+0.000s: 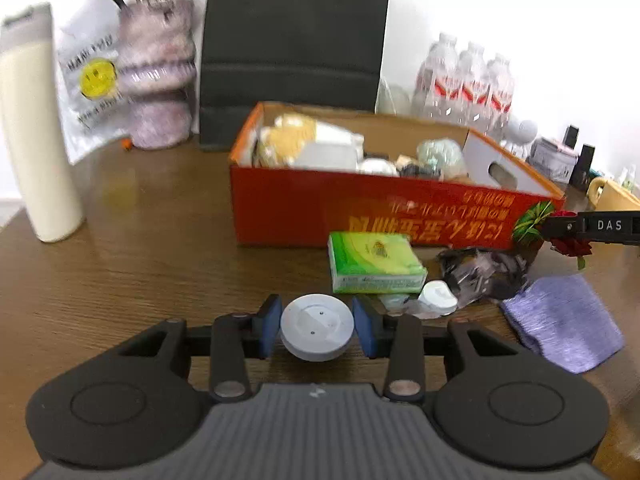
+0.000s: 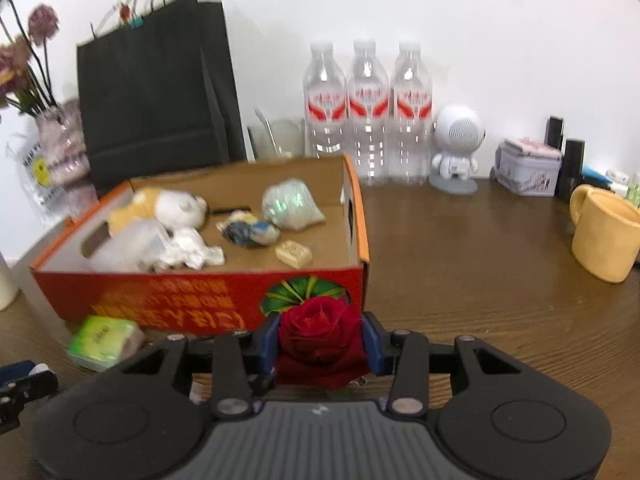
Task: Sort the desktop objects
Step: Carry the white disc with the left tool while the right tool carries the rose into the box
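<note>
My worry is the round white plastic disc [image 1: 317, 327]: its curved rim gives my left jaws [image 1: 318, 326] little to bite on, so it could squirt out forward. It sits squarely between the 2 blue pads [image 1: 269, 326], both at its rim; I judge them gripping it. My right jaws [image 2: 322, 340] are closed on the dark red rose bloom [image 2: 320, 330], which fills the gap; a harder squeeze would bruise its petals. The orange cardboard box [image 2: 200, 300] lies just ahead of both jaws, on the brown wooden worktop [image 2: 480, 280].
</note>
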Tool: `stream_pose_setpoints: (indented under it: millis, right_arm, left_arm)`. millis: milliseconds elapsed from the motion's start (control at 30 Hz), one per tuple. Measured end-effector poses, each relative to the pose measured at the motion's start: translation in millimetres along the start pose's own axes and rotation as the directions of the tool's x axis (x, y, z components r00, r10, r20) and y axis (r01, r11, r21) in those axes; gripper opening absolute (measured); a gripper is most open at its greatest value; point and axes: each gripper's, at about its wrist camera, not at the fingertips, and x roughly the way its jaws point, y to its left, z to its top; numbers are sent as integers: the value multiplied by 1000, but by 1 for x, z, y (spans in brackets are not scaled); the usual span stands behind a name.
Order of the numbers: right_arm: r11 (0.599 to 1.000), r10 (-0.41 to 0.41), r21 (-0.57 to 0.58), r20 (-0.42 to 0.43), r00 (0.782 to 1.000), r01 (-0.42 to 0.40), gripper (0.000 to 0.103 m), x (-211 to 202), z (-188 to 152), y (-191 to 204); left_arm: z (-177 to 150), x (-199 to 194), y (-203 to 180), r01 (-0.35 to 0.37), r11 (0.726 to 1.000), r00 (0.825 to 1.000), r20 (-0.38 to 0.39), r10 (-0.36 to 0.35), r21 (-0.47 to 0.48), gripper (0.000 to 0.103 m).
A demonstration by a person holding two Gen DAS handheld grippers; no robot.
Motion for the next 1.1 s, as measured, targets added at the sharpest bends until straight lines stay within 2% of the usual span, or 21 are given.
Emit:
stream_pose_setpoints:
  millis: [233, 400, 633, 767, 867, 967, 1033, 1100]
  right_arm:
    - [993, 90, -82, 89, 992, -82, 41, -74, -4, 36]
    - [985, 123, -139, 126, 984, -106, 41, -124, -28, 62]
    - [979, 162, -152, 167, 973, -137, 41, -195, -77, 72]
    - [976, 189, -142, 167, 968, -166, 41, -228, -109, 72]
    - [979, 179, -131, 166, 970, -159, 41, -251, -137, 72]
    - [975, 188, -148, 176, 966, -163, 41, -271, -160, 71]
    - [971, 194, -177, 190, 962, -161, 41, -277, -171, 71]
    - [972, 181, -184, 190, 965, -146, 41, -280, -175, 70]
  left_arm:
    - [2, -63, -14, -18, 1000, 994, 105, 17, 6, 40]
    - [-11, -107, -32, -22, 999, 987, 163, 16, 34, 40]
    - [-44, -172, -40, -36, 998, 971, 238, 24, 47, 40]
    - [-68, -201, -43, -23, 999, 973, 231, 15, 30, 40]
    - [-91, -219, -43, -46, 998, 974, 225, 38, 32, 40]
    - [-110, -233, -41, -24, 1000, 977, 211, 21, 11, 40]
    - [-120, -238, -40, -21, 999, 979, 202, 14, 31, 40]
    - [-125, -240, -37, -27, 1000, 982, 190, 24, 10, 40]
